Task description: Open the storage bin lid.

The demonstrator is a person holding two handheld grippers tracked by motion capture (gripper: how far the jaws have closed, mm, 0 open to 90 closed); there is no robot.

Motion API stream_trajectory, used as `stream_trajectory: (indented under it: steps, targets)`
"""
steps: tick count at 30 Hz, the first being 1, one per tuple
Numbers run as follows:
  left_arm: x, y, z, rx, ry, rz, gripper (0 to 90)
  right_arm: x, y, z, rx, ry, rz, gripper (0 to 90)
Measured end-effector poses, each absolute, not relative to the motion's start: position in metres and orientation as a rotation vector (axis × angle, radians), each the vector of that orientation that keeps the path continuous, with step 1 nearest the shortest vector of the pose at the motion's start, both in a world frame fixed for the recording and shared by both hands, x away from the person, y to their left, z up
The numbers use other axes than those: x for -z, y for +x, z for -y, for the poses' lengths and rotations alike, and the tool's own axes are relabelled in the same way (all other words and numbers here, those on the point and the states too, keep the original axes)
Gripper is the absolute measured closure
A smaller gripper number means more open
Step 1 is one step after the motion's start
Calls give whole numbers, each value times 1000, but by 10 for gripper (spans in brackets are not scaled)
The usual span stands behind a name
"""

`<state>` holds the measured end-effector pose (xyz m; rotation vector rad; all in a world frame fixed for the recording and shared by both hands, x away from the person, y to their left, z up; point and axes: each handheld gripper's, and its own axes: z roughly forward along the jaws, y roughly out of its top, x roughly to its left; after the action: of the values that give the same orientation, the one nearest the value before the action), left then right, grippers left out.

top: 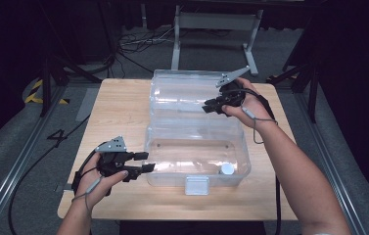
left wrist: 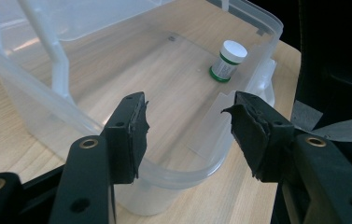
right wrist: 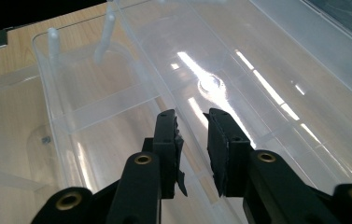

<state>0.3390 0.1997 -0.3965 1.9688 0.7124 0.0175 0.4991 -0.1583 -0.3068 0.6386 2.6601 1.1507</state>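
Note:
A clear plastic box (top: 162,178) stands open on the wooden table, its clear lid (top: 187,90) laid back behind it. A small bottle (top: 227,169) with a white cap (left wrist: 234,48) stands inside the box at the front right. My left gripper (top: 145,162) is at the box's front left corner. In the left gripper view its jaws stand wide apart with the corner rim (left wrist: 173,179) between them (left wrist: 187,112). My right gripper (top: 206,106) hangs over the lid's right part. Its jaws (right wrist: 192,121) are a narrow gap apart over the lid (right wrist: 267,70), and the pads do not press on it.
A white latch (top: 196,186) hangs at the middle of the box's front wall. Bare table (top: 118,112) lies left of the box. A grey metal frame (top: 216,29) and cables lie on the floor beyond the table's far edge.

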Motion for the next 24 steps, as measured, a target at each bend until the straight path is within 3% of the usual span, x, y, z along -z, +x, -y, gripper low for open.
stream_trajectory:
  steps: [24]
  targets:
    - [408, 334, -159, 83, 2055, -584, 473, 309, 499, 160, -1184, 641, -2648, 742]
